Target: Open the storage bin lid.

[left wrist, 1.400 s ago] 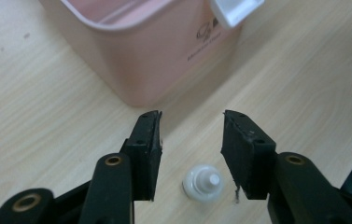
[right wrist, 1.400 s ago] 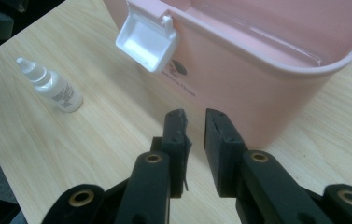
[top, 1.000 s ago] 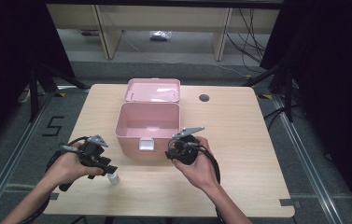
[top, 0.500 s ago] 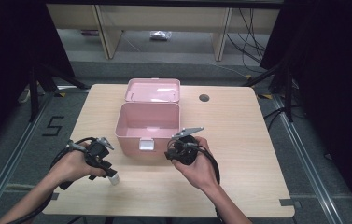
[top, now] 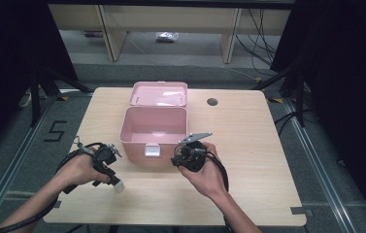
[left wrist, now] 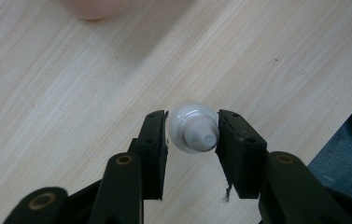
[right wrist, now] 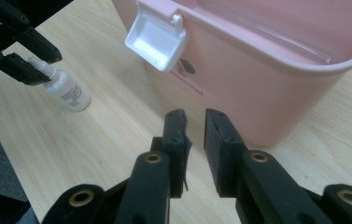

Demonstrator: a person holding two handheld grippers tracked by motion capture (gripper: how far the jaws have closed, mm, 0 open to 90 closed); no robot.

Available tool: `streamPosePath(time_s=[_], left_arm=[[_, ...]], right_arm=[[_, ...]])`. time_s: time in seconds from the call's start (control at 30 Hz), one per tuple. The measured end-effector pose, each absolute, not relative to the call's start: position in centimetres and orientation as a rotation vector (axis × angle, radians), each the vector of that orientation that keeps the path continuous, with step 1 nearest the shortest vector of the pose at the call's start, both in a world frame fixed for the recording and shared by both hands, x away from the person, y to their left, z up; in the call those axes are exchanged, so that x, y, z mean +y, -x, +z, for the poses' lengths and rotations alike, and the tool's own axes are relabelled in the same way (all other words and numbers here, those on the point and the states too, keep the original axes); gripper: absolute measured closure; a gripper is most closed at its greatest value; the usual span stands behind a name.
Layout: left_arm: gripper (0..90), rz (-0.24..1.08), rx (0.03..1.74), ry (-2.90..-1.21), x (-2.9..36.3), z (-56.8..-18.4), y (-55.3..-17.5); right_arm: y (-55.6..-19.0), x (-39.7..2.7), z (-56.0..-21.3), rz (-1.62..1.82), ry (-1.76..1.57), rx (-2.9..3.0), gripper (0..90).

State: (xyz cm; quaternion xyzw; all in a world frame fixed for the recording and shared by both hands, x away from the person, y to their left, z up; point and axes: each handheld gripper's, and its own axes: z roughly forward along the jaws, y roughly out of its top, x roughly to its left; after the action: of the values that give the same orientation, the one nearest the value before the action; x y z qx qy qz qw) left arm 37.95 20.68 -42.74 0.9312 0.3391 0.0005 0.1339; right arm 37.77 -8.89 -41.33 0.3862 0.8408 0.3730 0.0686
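Note:
A small white dropper bottle (top: pixel 118 185) stands on the wooden table, left of the open pink box (top: pixel 137 148). My left gripper (top: pixel 114 178) points down over it. In the left gripper view the bottle (left wrist: pixel 193 128) sits cap-up between my left gripper (left wrist: pixel 193 135), whose jaws have just been closing and whose pads touch it on both sides. The right gripper view shows that bottle (right wrist: pixel 66 88) with the left gripper (right wrist: pixel 38 65) at its neck. My right gripper (top: pixel 176 158) hovers in front of the box; its jaws (right wrist: pixel 195 123) stand narrowly apart with nothing between them.
The box's lid (top: pixel 160 93) lies folded back behind it, and its white latch (right wrist: pixel 157 39) hangs open on the front wall (right wrist: pixel 257 93). A round hole (top: pixel 212 102) sits in the table at the back right. The table's front edge is close below both hands.
The left hand has edged slightly toward the box while staying over the bottle. The right hand, the box and the bottle have not moved.

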Motion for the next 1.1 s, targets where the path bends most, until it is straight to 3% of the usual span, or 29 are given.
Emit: streamPosePath(time_s=[1.1], left_arm=[[70.2, -0.002, 0.9, -2.806, 19.73, -42.82, -38.37]], right_arm=[[-37.7, -9.08, -41.26, 1.133, -1.175, 2.534, 79.0]])
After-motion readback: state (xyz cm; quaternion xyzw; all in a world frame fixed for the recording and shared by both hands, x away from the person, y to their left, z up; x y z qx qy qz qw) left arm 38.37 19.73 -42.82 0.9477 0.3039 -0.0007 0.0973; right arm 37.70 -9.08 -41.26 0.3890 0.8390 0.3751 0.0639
